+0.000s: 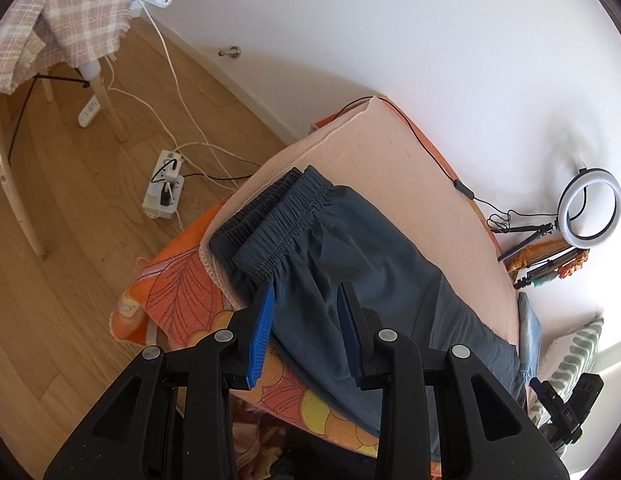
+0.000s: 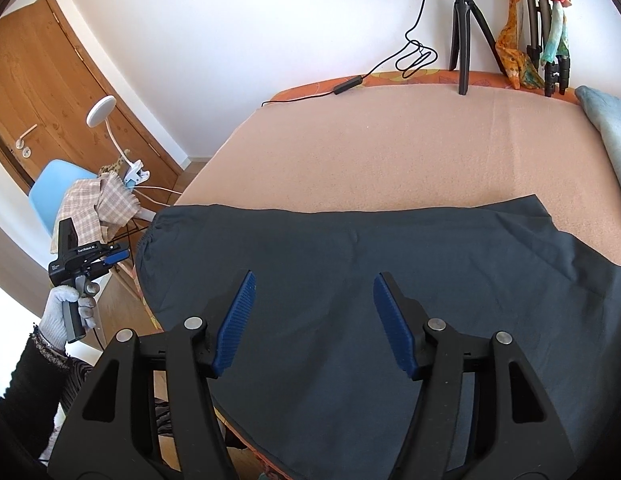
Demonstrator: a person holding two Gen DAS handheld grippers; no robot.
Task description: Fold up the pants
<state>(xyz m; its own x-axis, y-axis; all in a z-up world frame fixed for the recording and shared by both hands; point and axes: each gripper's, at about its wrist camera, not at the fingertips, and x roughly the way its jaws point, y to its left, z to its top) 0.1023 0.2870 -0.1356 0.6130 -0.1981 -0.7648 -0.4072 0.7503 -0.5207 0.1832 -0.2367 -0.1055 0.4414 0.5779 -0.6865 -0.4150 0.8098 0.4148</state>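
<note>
A peach blanket covers the bed, and the dark grey pants lie spread flat across its near side. The right gripper hovers over the pants' middle with jaws wide apart and empty. The left gripper hangs by the waistband, jaws apart, gripping nothing.

dark slate-blue pants lay on a peach blanket over an orange leaf-patterned sheet, near a beige plaid cloth.

White knit glove, black sleeve
</note>
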